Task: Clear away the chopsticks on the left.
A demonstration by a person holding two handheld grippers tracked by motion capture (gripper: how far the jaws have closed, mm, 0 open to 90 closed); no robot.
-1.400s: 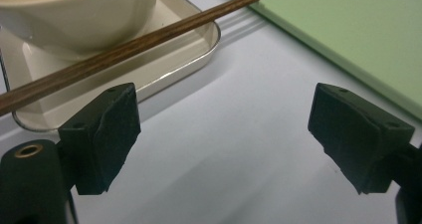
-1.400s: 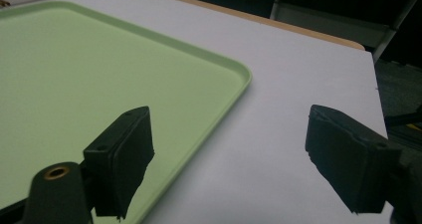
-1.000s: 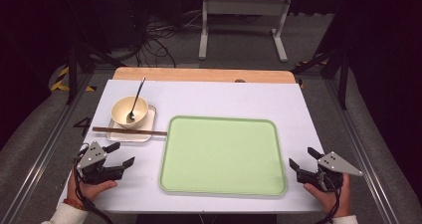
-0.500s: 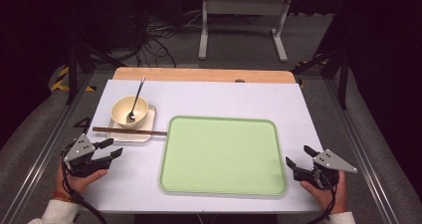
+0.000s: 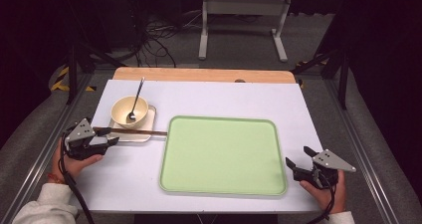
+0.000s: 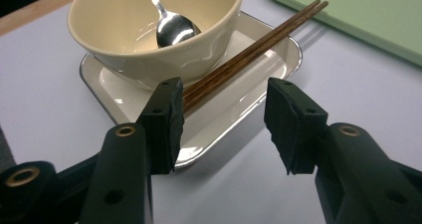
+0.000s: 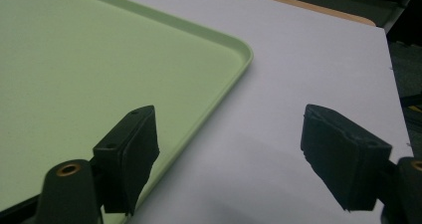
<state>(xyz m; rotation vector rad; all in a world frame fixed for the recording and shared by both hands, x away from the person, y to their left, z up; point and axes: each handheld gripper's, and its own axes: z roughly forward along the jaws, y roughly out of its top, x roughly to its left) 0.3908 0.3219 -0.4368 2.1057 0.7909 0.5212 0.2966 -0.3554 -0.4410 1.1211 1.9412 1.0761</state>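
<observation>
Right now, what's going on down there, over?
Left gripper fingers part-open at chopsticks, just narrowed, nothing gripped. Right gripper open beside green tray. Bowl crowds the chopsticks.

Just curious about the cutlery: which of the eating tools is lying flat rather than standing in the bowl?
The brown wooden chopsticks, laid across the small plate; the metal spoon leans inside the bowl.

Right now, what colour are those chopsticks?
Dark reddish-brown wood; the chopsticks show best in the left gripper view.
</observation>
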